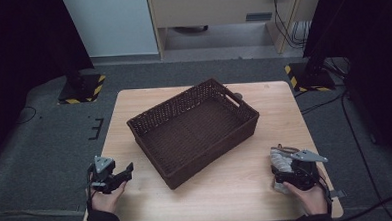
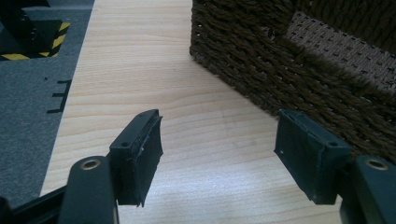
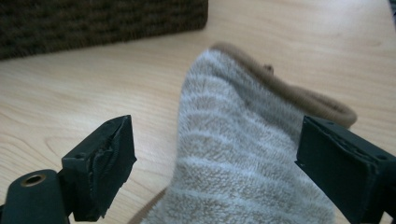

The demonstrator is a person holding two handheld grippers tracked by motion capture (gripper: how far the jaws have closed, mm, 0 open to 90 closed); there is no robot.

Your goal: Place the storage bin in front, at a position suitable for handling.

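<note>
A dark brown woven basket (image 1: 213, 152) stands askew in the middle of the wooden table (image 1: 237, 191), with nothing in it. A grey striped fluffy sock (image 1: 278, 158) with a tan cuff lies near the table's front right corner. My right gripper (image 1: 286, 172) hovers over it, held in a hand. In the right gripper view the sock (image 3: 224, 93) lies between the open jaws of the right gripper (image 3: 217, 135), and the left pad stands clear of it. My left gripper (image 1: 125, 172) is at the front left. Its jaws (image 2: 219, 126) are open over bare wood beside the basket's corner (image 2: 280, 70).
The table's left edge runs close beside the left gripper, with grey carpet (image 2: 28, 116) below. Black stands with yellow-striped bases (image 1: 80, 88) flank the table's far corners. A handle opening (image 1: 232, 98) shows in the basket's far right wall.
</note>
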